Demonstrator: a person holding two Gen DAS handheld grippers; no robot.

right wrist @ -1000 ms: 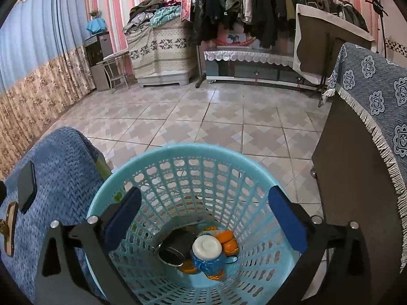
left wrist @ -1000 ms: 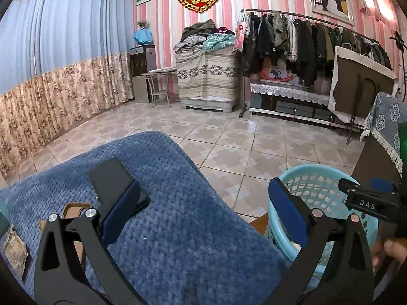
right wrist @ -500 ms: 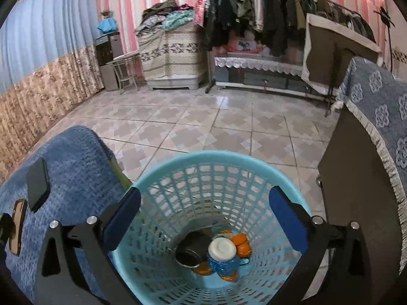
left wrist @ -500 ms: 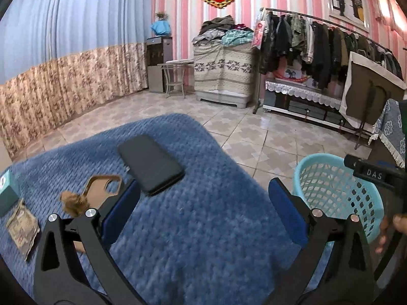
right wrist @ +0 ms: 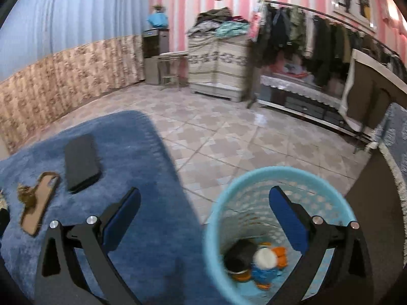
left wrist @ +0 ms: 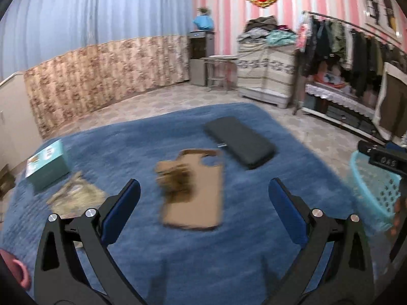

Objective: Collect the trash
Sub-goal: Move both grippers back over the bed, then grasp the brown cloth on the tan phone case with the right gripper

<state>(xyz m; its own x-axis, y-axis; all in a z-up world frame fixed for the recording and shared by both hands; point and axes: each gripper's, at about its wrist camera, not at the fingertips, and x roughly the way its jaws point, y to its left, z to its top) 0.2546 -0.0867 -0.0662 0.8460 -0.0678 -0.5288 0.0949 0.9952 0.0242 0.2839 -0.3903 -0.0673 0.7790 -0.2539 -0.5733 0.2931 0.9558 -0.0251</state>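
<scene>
The blue blanket-covered tabletop (left wrist: 203,254) spreads under and ahead of the left tongs (left wrist: 203,198), which stand wide apart with nothing between their blue pads. The light blue mesh basket (right wrist: 279,178) sits on the tiled floor off the tabletop's edge, directly below the right tongs (right wrist: 204,208), whose right pad hangs over its opening; these tongs too are spread wide and hold nothing. In the basket's bottom, below and between the right tongs, lie a dark can-like container (right wrist: 239,254) and, touching it, a blue and orange bottle with a white cap (right wrist: 265,261). Well ahead of the left tongs and slightly right lies a black phone (left wrist: 240,142), flat on the blanket. Just ahead, between the two pads' lines, lies a tan phone case (left wrist: 197,190) with its camera cutout at the far end, close beside the phone. A brown fuzzy clump (left wrist: 175,178), blurred, rests on the case's left edge. Ahead to the left stands a teal box (left wrist: 47,165), and nearer, just left of the left pad, lies a crumpled camouflage-patterned wrapper (left wrist: 76,198).
</scene>
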